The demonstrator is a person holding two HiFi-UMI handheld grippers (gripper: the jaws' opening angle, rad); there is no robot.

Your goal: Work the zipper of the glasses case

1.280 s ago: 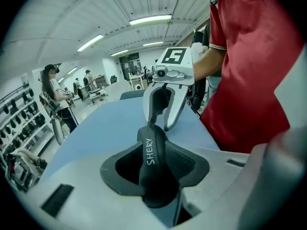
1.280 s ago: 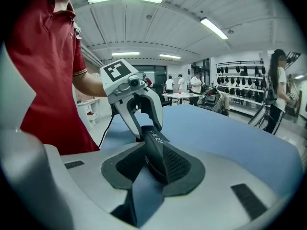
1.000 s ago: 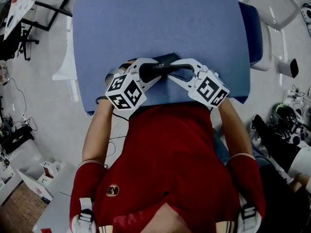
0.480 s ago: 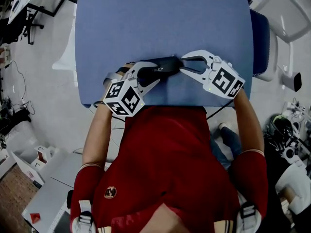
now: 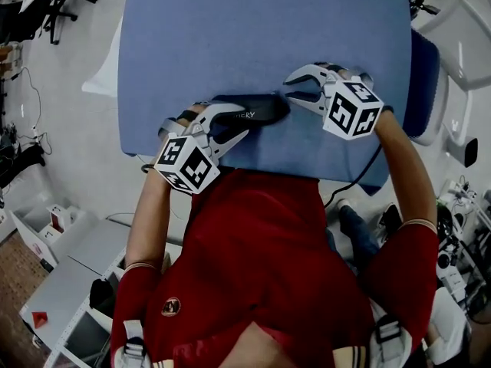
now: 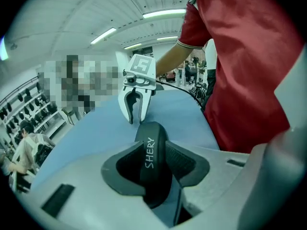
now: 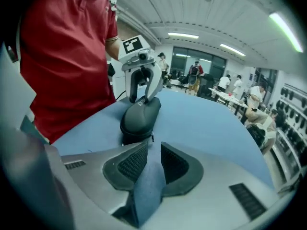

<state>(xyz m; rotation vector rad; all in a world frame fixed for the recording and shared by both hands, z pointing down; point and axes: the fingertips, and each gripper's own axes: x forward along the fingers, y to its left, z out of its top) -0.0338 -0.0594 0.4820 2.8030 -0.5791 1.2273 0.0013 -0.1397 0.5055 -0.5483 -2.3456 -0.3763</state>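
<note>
The glasses case [image 5: 261, 107] lies at the worktop's [image 5: 253, 29] near edge, clamped in our left claw [image 5: 244, 119]. Our right claw [image 5: 290, 88] is closing empty; we centre it on the zipper pull [image 7: 152, 138] before pinching.

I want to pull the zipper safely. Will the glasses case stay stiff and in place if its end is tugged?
Probably stiff: the glasses case shows no dent where the left claw squeezes it. It may slide on the smooth table if tugged, so that clamp helps. Its zipper pull hangs loose, likely floppy.
</note>
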